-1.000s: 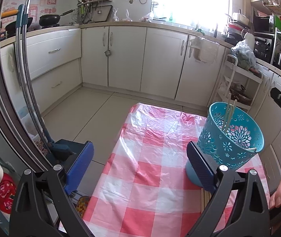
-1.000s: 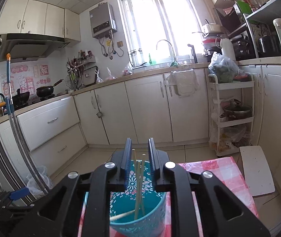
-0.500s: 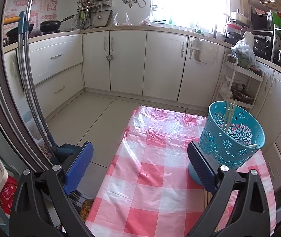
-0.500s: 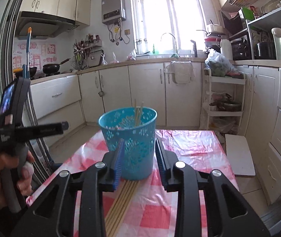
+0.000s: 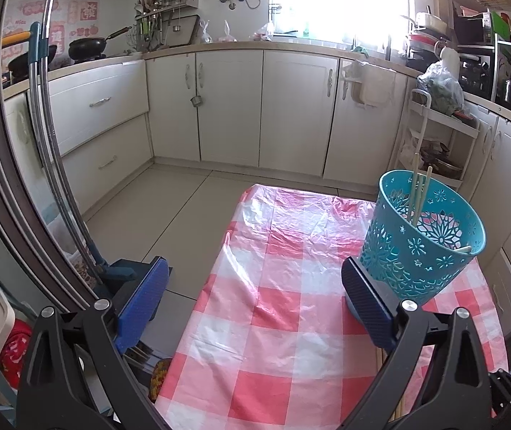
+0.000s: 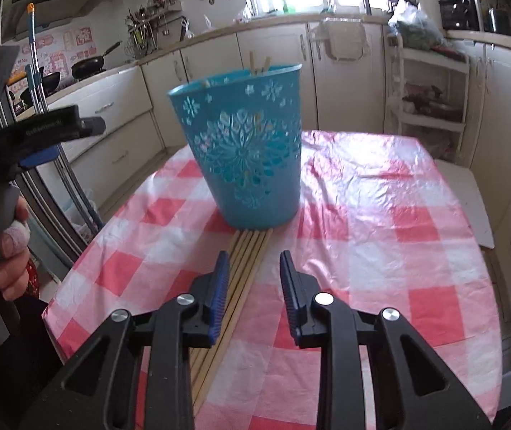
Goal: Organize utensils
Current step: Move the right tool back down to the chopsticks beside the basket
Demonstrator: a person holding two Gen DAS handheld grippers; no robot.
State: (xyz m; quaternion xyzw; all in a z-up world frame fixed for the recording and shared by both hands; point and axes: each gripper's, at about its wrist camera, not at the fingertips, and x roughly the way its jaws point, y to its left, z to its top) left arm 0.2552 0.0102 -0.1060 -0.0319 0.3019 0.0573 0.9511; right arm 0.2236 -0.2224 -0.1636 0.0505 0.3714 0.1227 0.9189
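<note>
A teal plastic basket with cut-out flower patterns [image 6: 242, 150] stands upright on a desk covered with a glossy red-and-white checked plastic cloth [image 6: 381, 222]. A few pale wooden chopsticks [image 5: 418, 193] stand inside the basket, their tips rising above its rim, and one more leans low against the rim on the side away from the left camera.

A row of loose light wooden chopsticks [image 6: 242, 276] lies flat on the cloth, side by side, their far ends touching the foot of the basket and their length running back toward the right camera.

The right tool [image 6: 255, 283] points down at the desk just in front of the basket. Its blue-padded jaws are partly apart and closing. The left pad sits over the row of loose chopsticks, some of which lie in the gap between the jaws, yet neither pad presses on them and nothing is gripped.

The left tool [image 5: 251, 301] hovers over the near left part of the desk with its jaws spread wide and nothing between them. Its right finger sits just beside the basket's base, whether touching cannot be told. In the right view a person's hand [image 6: 8, 251] holds the left tool's handle at the left edge of the desk.

White kitchen cabinets [image 5: 230, 107] line the room behind the desk.
</note>
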